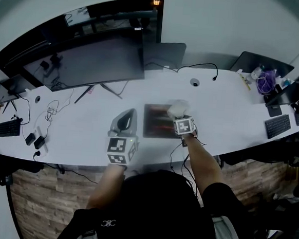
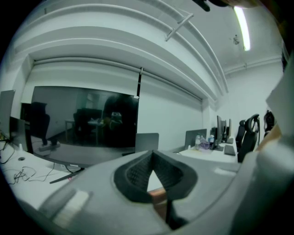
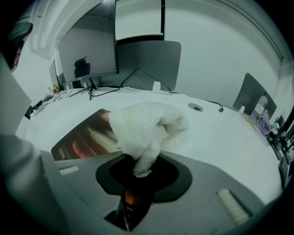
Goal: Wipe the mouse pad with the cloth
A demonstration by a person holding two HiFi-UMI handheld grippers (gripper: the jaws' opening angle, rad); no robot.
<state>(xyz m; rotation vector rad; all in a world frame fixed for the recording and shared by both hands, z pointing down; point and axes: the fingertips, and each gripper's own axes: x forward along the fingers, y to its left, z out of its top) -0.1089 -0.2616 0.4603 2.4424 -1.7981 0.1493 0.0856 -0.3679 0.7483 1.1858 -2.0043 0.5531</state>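
A white desk (image 1: 232, 110) carries a dark monitor (image 1: 95, 60) along its far edge — a keyboard (image 1: 278, 126) near the right end, a second keyboard (image 1: 9, 127) and loose cables (image 1: 51, 111) toward the left end.

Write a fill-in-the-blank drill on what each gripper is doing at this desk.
1. The right gripper is shut on a white ____.
2. It holds this over the dark, red-streaked ____.
3. The left gripper is shut and holds ____.
Missing words: cloth; mouse pad; nothing.
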